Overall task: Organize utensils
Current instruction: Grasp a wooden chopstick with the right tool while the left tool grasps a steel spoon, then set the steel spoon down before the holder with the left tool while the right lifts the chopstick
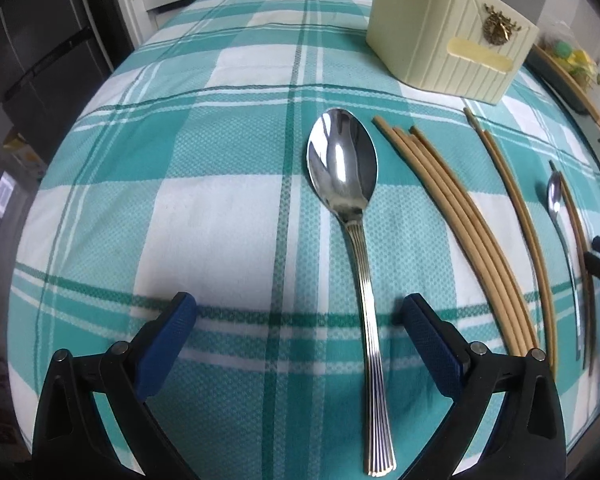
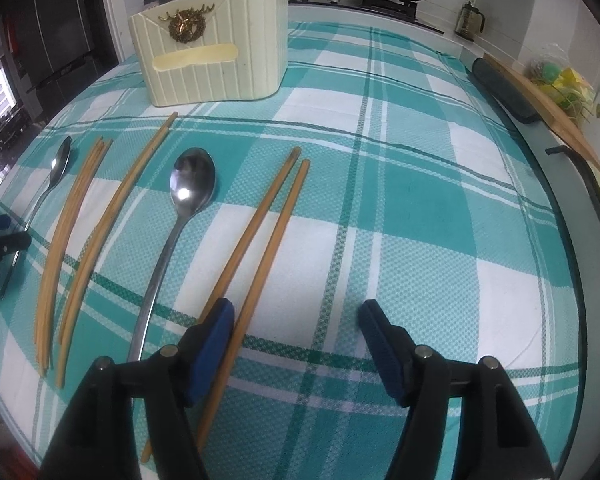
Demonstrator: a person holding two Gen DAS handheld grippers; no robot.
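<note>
The left gripper [image 1: 296, 312] hung over the ribbed spoon [image 1: 356, 216], fingers spread wide and gripping nothing, the handle lying between them but nearer the right finger. Right of that spoon lay a bundle of chopsticks [image 1: 456, 216], then more sticks, then a plain spoon [image 2: 180, 220], then a pair [image 2: 260, 240] of chopsticks. The right gripper [image 2: 296, 316] stood over that pair, fingers released; its left pad [image 2: 212, 344] lay over one stick and just beside the other, and nothing was clamped.

The step in hand looked like the first pick-ups, with every utensil in view on the checked cloth [image 1: 204, 216]. The left gripper would need to lower and close across the narrow handle; the right would need to shift left to straddle both sticks before closing.

The cream holder [image 2: 216, 60] stood upright at the far side, well apart from the utensils. Its inside could not be seen.
</note>
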